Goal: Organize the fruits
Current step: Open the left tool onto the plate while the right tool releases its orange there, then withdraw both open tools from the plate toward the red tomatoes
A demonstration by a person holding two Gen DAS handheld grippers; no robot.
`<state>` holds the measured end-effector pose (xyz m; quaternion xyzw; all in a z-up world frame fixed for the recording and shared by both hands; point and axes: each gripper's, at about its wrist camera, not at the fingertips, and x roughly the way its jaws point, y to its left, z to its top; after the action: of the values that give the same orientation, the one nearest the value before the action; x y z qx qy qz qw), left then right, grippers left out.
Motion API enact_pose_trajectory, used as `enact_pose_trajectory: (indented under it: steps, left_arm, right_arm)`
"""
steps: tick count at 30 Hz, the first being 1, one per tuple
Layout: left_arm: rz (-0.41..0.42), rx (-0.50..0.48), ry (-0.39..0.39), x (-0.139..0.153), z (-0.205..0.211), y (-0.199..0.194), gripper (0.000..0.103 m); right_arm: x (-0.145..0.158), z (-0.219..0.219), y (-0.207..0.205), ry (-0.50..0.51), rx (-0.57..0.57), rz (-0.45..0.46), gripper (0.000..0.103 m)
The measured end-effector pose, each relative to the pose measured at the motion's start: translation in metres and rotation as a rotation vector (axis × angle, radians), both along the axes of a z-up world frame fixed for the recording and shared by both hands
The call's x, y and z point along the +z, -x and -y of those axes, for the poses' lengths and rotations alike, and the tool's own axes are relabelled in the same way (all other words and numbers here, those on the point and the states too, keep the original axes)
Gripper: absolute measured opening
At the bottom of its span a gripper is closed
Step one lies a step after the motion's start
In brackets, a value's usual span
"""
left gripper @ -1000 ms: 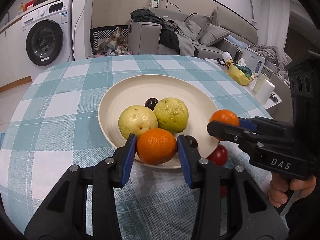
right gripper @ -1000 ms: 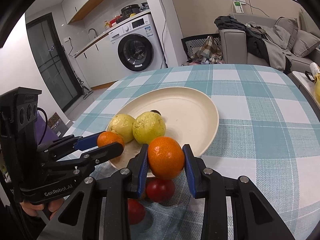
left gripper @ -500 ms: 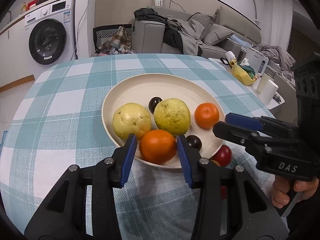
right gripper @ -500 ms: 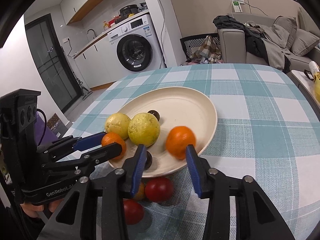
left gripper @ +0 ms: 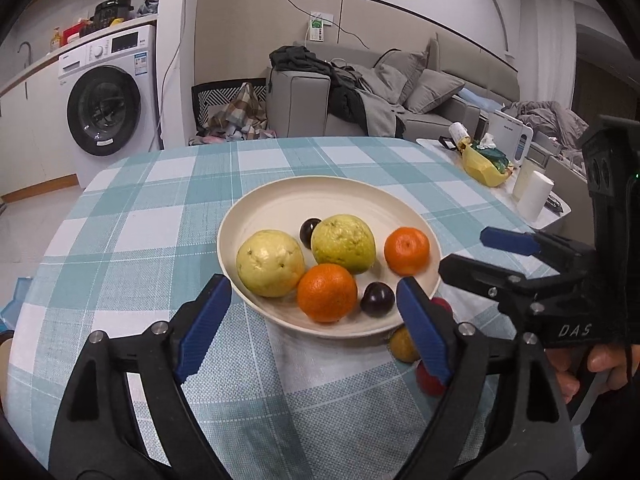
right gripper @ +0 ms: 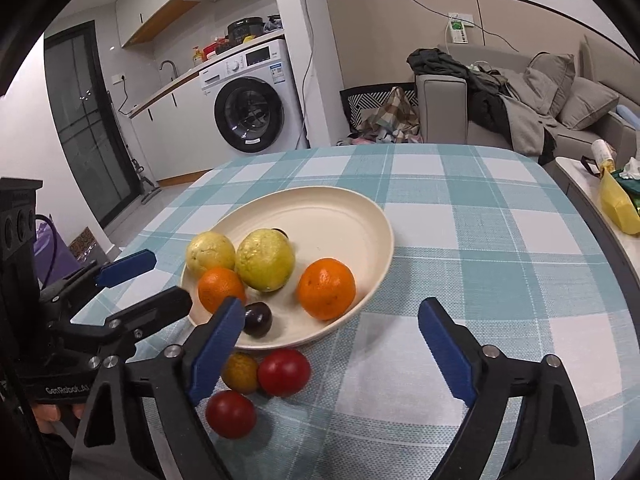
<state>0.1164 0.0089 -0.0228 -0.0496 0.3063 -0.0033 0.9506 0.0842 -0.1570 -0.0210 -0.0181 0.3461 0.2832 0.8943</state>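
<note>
The left gripper (left gripper: 314,320) and right gripper (right gripper: 332,344) were both opening, jaws spread, nothing between the pads; just beyond lay the cream plate (left gripper: 280,208); at its six o'clock sat one orange (left gripper: 327,292), at three o'clock another orange (left gripper: 407,251); two guavas (left gripper: 343,243) lay centrally.
</note>
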Motion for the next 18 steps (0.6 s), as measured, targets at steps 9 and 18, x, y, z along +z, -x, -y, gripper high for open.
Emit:
enact_pose_trajectory:
  steps: [9,18]
  left_arm:
    - [0.031,0.015,-0.007,0.005,0.002,0.012,0.099]
    - [0.074,0.026,-0.027,0.011,0.005,0.027,0.101]
  right_arm:
    - [0.004,0.009,0.008,0.013,0.009,0.029,0.102]
    - [0.003,0.014,0.016,0.022,0.035,0.030,0.103]
